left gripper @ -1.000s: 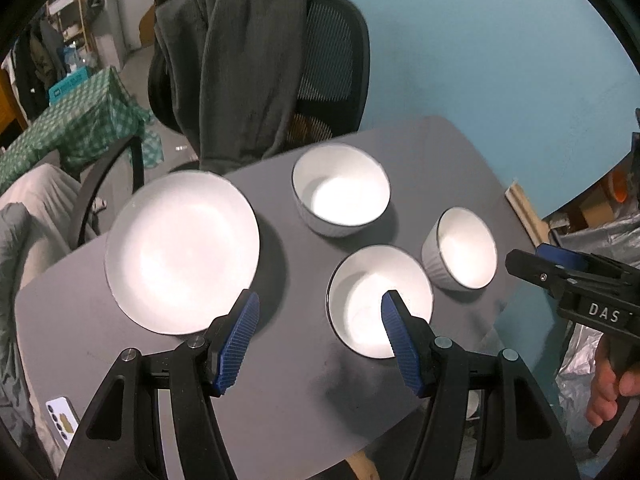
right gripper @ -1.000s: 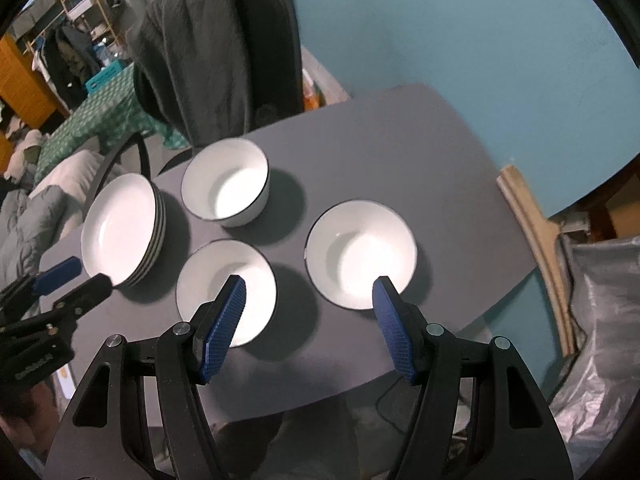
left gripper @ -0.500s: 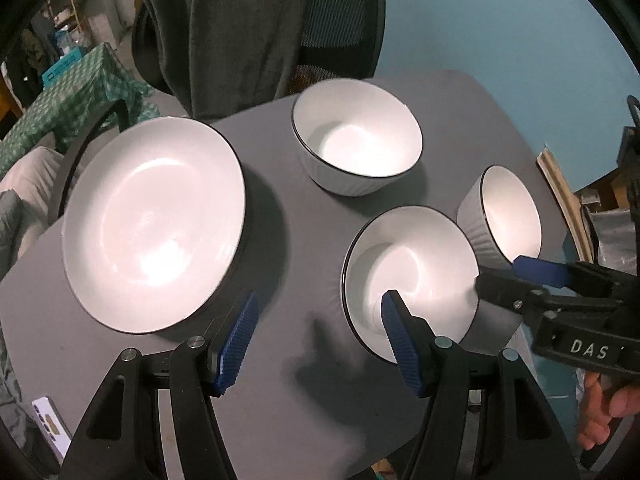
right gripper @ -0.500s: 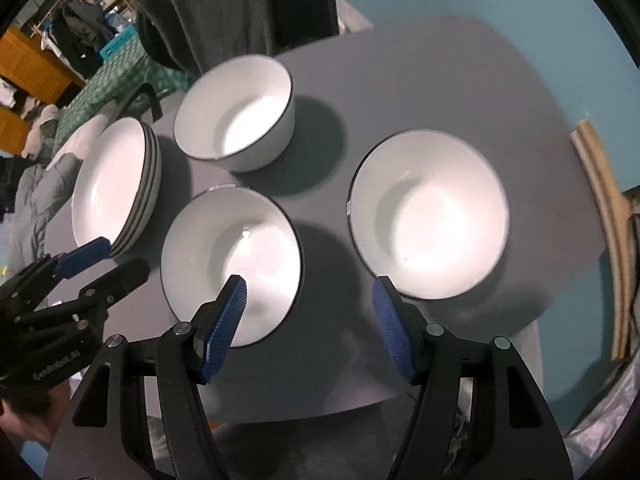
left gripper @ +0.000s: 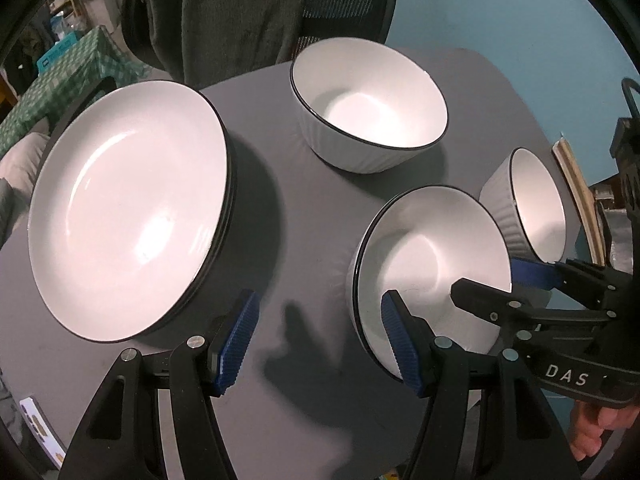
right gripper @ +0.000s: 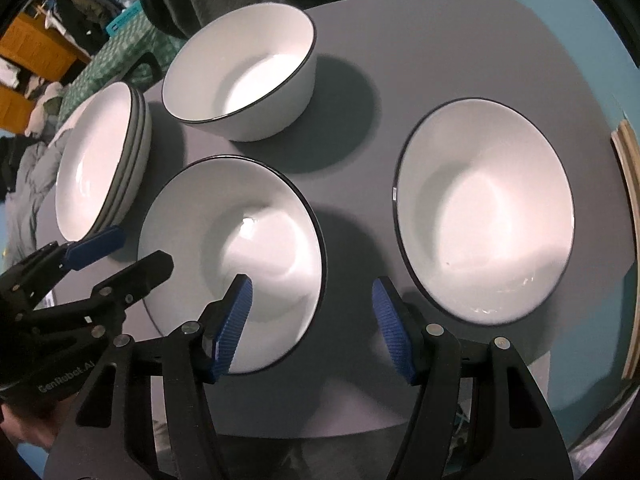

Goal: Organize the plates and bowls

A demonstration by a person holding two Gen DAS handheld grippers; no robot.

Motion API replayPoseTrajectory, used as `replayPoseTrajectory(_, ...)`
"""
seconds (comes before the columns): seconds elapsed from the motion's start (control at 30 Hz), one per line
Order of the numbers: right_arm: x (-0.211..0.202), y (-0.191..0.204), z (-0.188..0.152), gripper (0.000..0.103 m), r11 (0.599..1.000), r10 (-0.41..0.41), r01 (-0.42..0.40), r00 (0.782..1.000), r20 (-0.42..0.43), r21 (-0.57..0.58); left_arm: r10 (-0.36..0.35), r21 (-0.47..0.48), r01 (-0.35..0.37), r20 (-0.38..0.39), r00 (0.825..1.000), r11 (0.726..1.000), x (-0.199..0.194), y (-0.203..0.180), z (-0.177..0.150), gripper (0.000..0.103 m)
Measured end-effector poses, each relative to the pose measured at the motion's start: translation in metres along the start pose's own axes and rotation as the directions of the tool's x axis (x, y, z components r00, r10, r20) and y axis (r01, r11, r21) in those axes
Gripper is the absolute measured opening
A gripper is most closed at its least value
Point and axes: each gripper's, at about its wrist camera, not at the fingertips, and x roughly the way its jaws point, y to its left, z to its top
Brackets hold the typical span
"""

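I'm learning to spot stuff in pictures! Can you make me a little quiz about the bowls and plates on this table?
1. True or false: the left gripper is squeezing a bowl.
2. How many single bowls sit on the gray table, not counting the plate stack?
3. Which is nearest both grippers? A) the near bowl B) the far bowl C) the right bowl

Key:
1. False. Both it and the right gripper are open and hold nothing.
2. Three.
3. A.
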Motion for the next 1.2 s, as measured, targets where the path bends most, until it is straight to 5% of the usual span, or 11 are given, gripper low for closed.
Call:
replayPoseTrajectory(0.1, 0.003, 0.001, 0.002, 0.062, 1.000, -0.011, 0.011, 1.000, -0.008, -0.016, -0.005, 0.001, 0.005, -0.012, 1.000, 1.000, 0.004, -0.001, 0.001, 0.065)
replayPoseTrajectory(0.33, 0.014, -0.002, 0.005, 0.034, 0.999, -0.024, 0.023, 0.999, -0.046, -0.032, -0.001, -0.015, 0.001, -0.028, 1.000, 1.000, 0.010, -0.004, 0.008, 0.063)
replayPoseTrajectory(0.47, 0.013, -0.001, 0.005, 0.026, 0.999, -0.013, 0.011, 0.999, -0.048, -0.053, -0.028, -0.044, 0.024, -0.083, 0.996, 0.999, 0.017, -0.001, 0.013, 0.033)
replayPoseTrajectory(0.6, 0.010, -0.006, 0.002, 0.018, 0.998, -0.034, 0.031, 0.998, -0.046, -0.063, -0.062, -0.064, 0.057, -0.093, 0.994, 0.996, 0.018, 0.000, 0.014, 0.025)
replayPoseTrajectory(0.7, 0.008, -0.009, -0.001, 0.014, 0.997, -0.029, 0.026, 0.998, -0.053, -0.069, -0.077, -0.042, 0.074, -0.101, 0.992, 0.996, 0.018, -0.005, 0.014, 0.010)
replayPoseTrajectory(1.2, 0.002, 0.006, -0.020, 0.010, 0.991, 0.020, -0.031, 0.996, -0.082, -0.131, -0.052, -0.057, 0.045, -0.126, 0.991, 0.997, 0.012, 0.000, -0.016, 0.010)
